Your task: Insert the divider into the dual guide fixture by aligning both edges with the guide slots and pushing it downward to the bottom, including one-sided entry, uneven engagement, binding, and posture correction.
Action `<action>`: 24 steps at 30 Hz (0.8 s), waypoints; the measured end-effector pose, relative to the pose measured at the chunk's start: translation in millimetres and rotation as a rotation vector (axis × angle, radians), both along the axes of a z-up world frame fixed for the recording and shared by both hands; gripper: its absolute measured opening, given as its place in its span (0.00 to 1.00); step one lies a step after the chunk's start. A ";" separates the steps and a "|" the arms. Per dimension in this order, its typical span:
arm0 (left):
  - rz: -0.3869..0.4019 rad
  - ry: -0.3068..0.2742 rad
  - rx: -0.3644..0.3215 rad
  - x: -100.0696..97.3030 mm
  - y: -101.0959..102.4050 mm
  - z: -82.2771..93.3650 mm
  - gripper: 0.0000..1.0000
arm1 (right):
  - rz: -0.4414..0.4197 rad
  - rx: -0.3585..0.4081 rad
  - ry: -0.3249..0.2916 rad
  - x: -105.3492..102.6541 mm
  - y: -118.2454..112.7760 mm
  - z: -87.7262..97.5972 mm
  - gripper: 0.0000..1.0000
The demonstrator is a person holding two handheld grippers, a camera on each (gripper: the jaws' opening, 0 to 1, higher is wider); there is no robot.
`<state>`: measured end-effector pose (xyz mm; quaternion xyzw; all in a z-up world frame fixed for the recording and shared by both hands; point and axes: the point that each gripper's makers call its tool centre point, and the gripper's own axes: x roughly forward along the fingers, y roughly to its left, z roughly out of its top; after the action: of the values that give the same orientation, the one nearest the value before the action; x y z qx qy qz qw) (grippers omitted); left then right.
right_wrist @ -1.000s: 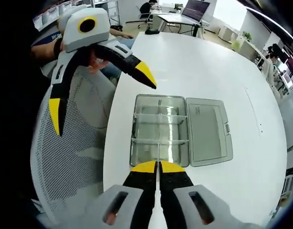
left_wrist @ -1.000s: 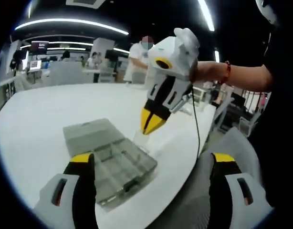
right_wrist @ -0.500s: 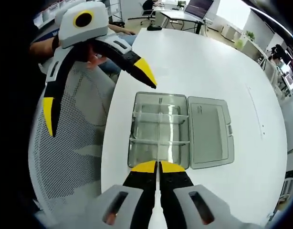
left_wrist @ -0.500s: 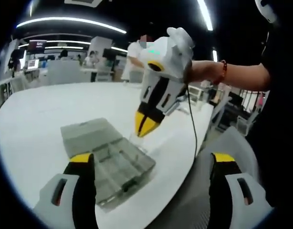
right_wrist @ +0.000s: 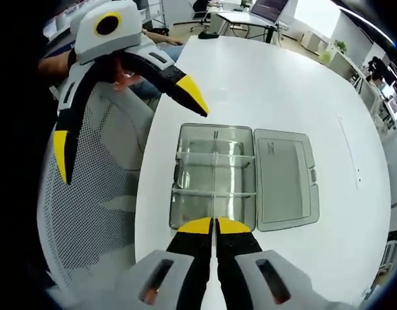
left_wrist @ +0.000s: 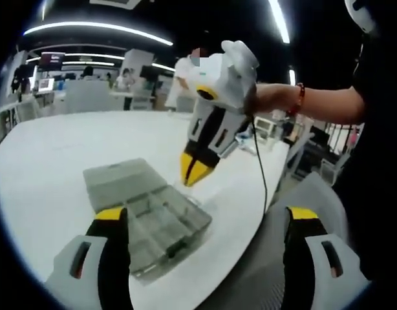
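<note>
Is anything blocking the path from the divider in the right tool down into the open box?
Nothing visible does. The right tool, shut on the clear divider, hangs just above the open box, lid folded flat aside. The left tool, open, stands off beside the box.

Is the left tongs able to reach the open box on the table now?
Probably yes: the left tongs hang open beside the box, above the table edge, with nothing between them.

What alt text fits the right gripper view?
The right gripper, jaws together, hovers above an open clear compartment box on a white table. The left gripper, jaws wide apart, sits upper left over a mesh chair.
</note>
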<state>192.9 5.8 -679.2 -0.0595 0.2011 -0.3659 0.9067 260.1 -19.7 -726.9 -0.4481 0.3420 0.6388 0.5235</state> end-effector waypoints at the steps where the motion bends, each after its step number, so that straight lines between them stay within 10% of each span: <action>1: -0.003 0.000 -0.002 -0.2 -0.7 0.1 0.99 | 0.000 0.001 0.002 -0.6 0.5 0.8 0.00; 24: 0.001 0.011 -0.017 1.6 4.5 -4.8 0.99 | -0.013 -0.006 0.005 2.9 -2.3 -0.2 0.00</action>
<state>194.6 10.3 -684.0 -0.0695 0.2030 -0.3666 0.9053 263.0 -21.9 -727.1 -0.4459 0.3482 0.6355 0.5254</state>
